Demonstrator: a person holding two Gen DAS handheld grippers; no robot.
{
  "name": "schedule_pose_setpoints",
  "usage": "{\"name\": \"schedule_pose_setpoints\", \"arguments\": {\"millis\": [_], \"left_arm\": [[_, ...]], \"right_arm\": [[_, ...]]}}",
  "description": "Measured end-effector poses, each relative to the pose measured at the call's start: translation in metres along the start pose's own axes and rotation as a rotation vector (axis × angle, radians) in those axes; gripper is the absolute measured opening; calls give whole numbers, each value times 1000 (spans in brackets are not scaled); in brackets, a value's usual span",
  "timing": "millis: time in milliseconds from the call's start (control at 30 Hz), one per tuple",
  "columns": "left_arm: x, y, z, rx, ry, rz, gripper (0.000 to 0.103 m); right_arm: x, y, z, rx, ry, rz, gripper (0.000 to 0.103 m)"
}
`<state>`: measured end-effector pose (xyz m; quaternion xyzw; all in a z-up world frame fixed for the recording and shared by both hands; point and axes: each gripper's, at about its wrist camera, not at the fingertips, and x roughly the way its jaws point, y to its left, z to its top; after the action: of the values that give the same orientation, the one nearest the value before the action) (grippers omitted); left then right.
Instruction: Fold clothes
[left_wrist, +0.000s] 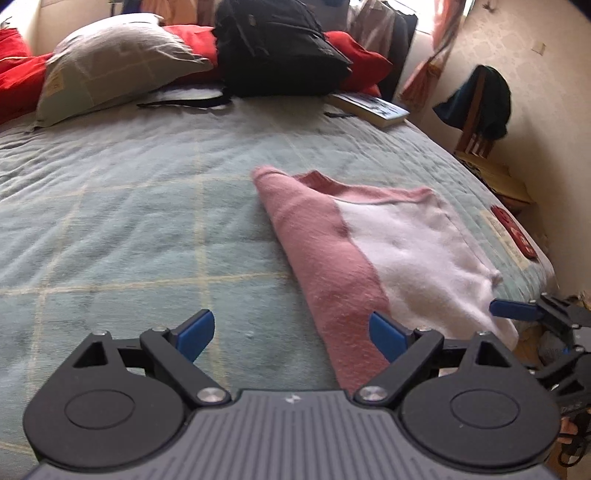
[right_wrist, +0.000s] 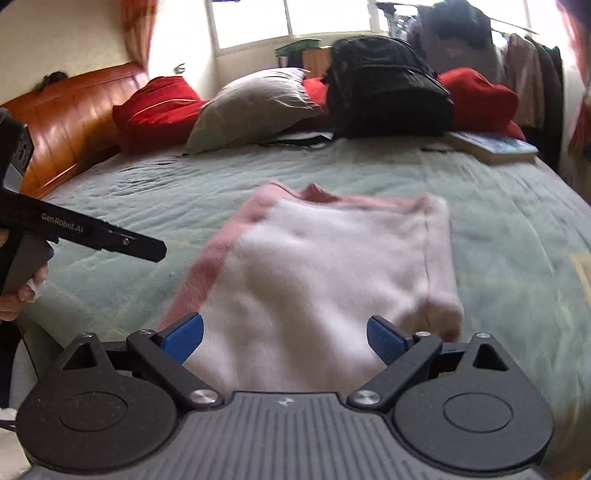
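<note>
A pink and white garment (left_wrist: 376, 243) lies folded on the pale green bedspread (left_wrist: 129, 206), pink part on the left, white part on the right. My left gripper (left_wrist: 291, 334) is open and holds nothing, hovering just left of the garment's near pink edge. In the right wrist view the same garment (right_wrist: 321, 269) fills the middle. My right gripper (right_wrist: 284, 338) is open over its near white edge, nothing between the fingers. The right gripper's blue fingertip (left_wrist: 513, 309) shows at the far right of the left wrist view. The left gripper's black body (right_wrist: 85, 232), held by a hand, shows at the left.
At the far side of the bed lie a grey pillow (left_wrist: 114, 62), red cushions (left_wrist: 14, 77), a black backpack (left_wrist: 277, 44) and a book (left_wrist: 373, 105). A wooden chair (left_wrist: 480, 122) draped with dark cloth stands beyond the bed's right edge. A wooden headboard (right_wrist: 70, 110) is at the left.
</note>
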<state>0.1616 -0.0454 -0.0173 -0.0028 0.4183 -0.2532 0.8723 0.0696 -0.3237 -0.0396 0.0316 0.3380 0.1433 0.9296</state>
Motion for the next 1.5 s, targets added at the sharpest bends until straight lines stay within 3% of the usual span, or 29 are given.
{"name": "schedule_pose_setpoints", "arguments": {"millis": [100, 167, 367, 533, 700, 833, 967, 1133, 1267, 1500], "left_arm": [[-1, -6, -2, 15, 6, -6, 91], [-2, -6, -2, 11, 1, -6, 91], [-7, -8, -1, 11, -9, -3, 91], [-10, -11, -4, 18, -6, -6, 91], [-13, -6, -6, 8, -5, 7, 91], [-12, -6, -6, 7, 0, -5, 91], [-10, -7, -6, 7, 6, -20, 91], [-7, -7, -8, -1, 48, -37, 91], [-6, -3, -9, -14, 64, -57, 91], [0, -8, 10, -7, 36, -104, 91]], "right_arm": [[-2, -17, -11, 85, 20, -82, 97], [-9, -25, -13, 133, 0, -81, 97], [-25, -11, 4, 130, -111, 79, 98], [6, -3, 6, 138, -13, 206, 98], [20, -9, -4, 125, 58, -6, 97], [-1, -19, -3, 170, 12, 41, 97], [-6, -10, 16, 118, -54, 59, 99], [24, -11, 30, 114, -14, 26, 100], [35, -27, 19, 162, 44, -12, 99], [17, -22, 38, 91, -57, 23, 103]]}}
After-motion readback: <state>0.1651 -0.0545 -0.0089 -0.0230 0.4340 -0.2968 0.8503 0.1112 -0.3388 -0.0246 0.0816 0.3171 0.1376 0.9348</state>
